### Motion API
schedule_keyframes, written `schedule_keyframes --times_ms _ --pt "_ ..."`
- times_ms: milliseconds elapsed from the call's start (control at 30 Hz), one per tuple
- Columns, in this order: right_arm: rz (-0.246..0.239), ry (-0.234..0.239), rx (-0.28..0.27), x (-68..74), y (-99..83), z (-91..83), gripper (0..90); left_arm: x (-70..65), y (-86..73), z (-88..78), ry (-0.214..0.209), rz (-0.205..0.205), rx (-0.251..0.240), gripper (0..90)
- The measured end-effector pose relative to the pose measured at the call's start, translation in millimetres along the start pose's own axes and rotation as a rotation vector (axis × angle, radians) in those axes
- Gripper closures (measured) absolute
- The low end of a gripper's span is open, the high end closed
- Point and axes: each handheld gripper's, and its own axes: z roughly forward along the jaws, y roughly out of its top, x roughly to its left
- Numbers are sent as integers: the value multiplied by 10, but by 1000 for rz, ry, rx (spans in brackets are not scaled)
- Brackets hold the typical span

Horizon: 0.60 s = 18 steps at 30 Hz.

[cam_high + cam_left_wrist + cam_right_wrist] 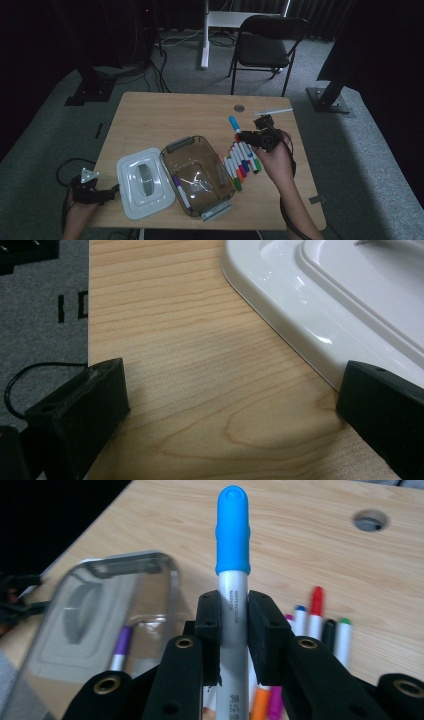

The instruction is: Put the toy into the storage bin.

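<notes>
We see the right gripper [233, 625] clamped on a blue-capped marker [233, 555], cap pointing away from it — other markers [241, 161] lie below. The left gripper [232, 410] gapes wide, probably just clear of the white lid [320, 305].

High view steeply down over the table [150, 107]; gripper views close, sharing its wooden top.

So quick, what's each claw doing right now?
Left claw: open, holding nothing, beside the white lid.
Right claw: closed on the blue-capped marker.
</notes>
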Motion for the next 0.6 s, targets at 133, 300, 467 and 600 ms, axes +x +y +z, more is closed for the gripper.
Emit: schedule_keyframes --times_ms 133,300,467,600 --pt "-31 44 12 198 39 54 767 0 0 -1 0 0 1 7" --pt "-54 96 17 416 75 146 767 -1 0 0 1 -1 0 7" --pt "-80 146 34 630 88 260 767 -1 0 0 2 -1 1 7" --pt "-92 177 46 752 83 332 767 -1 0 0 2 -2 0 8"
